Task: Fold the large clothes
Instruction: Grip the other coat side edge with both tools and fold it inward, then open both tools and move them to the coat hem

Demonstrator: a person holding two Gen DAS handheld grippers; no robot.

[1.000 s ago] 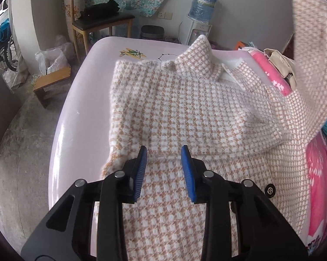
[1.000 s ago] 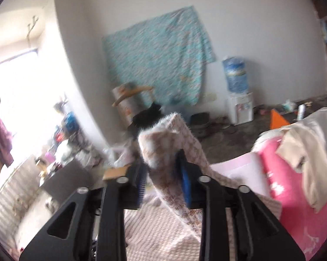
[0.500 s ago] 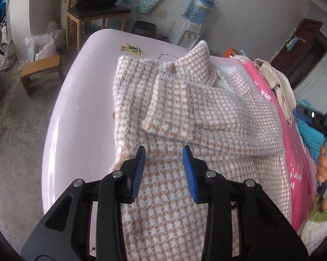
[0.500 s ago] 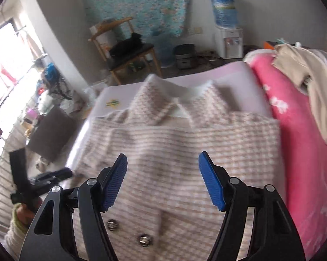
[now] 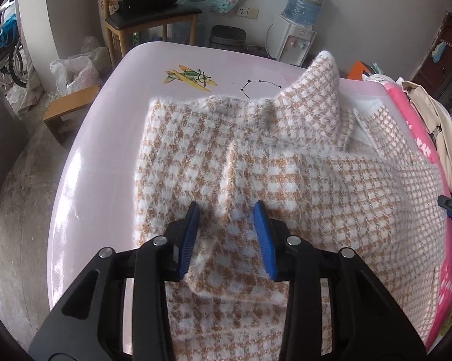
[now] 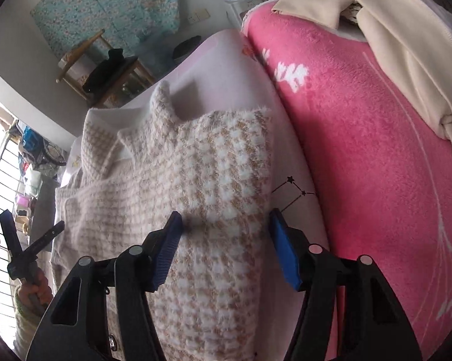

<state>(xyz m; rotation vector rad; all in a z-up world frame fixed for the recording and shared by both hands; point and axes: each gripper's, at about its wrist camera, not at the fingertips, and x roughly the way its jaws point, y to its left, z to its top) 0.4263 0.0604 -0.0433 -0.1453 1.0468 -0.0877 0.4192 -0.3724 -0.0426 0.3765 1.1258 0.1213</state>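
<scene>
Left wrist view: the fuzzy checked coat [image 5: 286, 174] lay flat on the pale pink tabletop [image 5: 105, 150]. The left gripper [image 5: 226, 234], closing, straddled a soft ridge, not yet pinching.

Right wrist view: beside the pink blanket [image 6: 376, 150], the right gripper [image 6: 226, 246], closing, stood unclenched astride the coat's folded edge, a thick, limp, grippable hold.

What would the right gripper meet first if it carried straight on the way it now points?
Most likely the checked coat: the right gripper points down at its right edge, jaws open astride it, with the pale sheet underneath.

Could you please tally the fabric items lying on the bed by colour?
Tan-and-white checked coat: 1
Pink blanket: 1
Cream garment: 1
Total: 3
</scene>
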